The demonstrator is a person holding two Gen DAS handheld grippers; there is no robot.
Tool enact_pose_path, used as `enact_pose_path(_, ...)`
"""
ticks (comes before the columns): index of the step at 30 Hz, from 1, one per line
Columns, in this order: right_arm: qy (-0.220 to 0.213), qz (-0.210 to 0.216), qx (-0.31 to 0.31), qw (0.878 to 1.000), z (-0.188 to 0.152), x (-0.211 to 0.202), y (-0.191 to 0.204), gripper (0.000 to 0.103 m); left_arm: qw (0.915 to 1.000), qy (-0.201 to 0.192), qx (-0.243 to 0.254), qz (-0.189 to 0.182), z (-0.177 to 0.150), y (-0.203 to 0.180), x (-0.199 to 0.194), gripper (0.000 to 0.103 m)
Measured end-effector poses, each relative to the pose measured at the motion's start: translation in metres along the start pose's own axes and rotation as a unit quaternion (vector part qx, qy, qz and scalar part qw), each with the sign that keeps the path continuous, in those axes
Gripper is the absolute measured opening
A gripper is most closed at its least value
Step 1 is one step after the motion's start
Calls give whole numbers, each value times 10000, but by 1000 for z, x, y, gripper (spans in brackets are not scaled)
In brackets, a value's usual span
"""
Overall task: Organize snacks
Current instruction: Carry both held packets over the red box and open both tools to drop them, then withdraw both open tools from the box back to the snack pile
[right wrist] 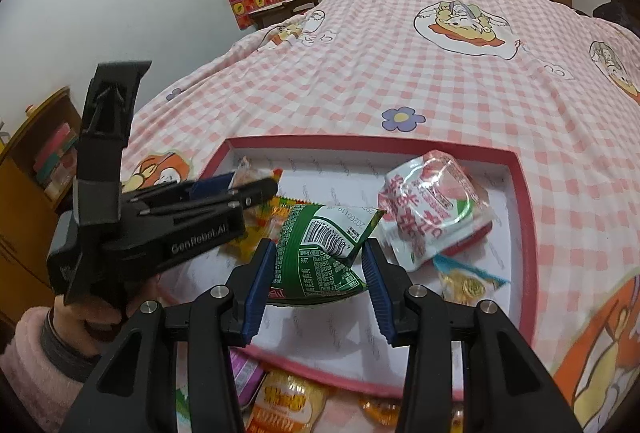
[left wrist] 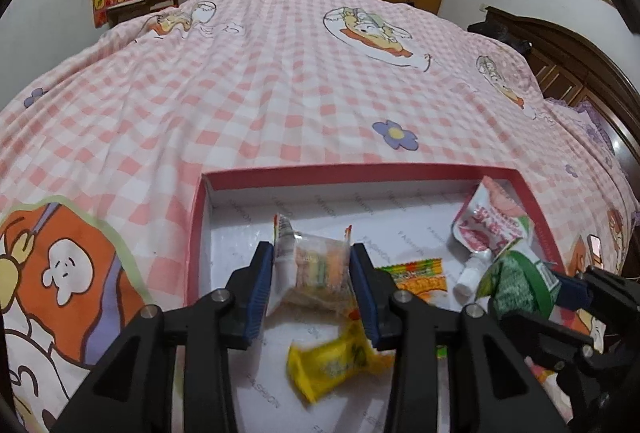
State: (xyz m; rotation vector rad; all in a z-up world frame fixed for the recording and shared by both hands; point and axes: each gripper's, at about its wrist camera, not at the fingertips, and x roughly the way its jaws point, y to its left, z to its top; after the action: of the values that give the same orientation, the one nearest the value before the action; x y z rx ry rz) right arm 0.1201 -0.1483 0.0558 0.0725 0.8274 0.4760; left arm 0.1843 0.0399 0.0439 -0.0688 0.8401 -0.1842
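Left hand-held gripper (left wrist: pixel 312 269): clamps clear snack bag (left wrist: pixel 316 265) above red box (left wrist: pixel 400 169).
Right hand-held gripper (right wrist: pixel 320 265): clamps green packet (right wrist: pixel 320 253).
Box: on bed (left wrist: pixel 240 93).

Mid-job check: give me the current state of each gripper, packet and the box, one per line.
Left gripper: shut on clear crinkly snack packet, held over the box.
Right gripper: shut on green foil snack bag, above the box.
Shallow pink-rimmed cardboard box: open, on the bed, partly filled.
White and red spouted pouch: lying in the box, cap on.
Yellow wrapped candy: lying in the box.
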Motion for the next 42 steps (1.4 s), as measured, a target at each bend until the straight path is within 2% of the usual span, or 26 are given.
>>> enact_pose_path(12, 72, -133, 6, 9999, 4, 30, -3, 46, 10000, 8, 61, 50, -1, -2, 1, 43)
enact_pose_path(18, -18, -149, 22, 9999, 4, 29, -5, 46, 10000, 27, 12, 13, -1, -1, 0, 44)
enact_pose_path(21, -94, -97, 122, 9998, 3, 23, -8, 51, 10000, -2, -44, -28, -1, 0, -7, 48)
enact_pose_path(23, -169, -64, 140, 9997, 4, 18, -8, 58, 10000, -49, -48, -66, -1, -1, -14, 51)
enact_pose_path(29, -342, -23, 71, 9994, 1, -1, -3, 59, 9999, -77, 9, -101, -6, -4, -38, 55)
enact_pose_path(42, -339, 16, 76, 9994, -17, -23, 3, 59, 9998, 53, -15, -205, -33, -10, -74, 55)
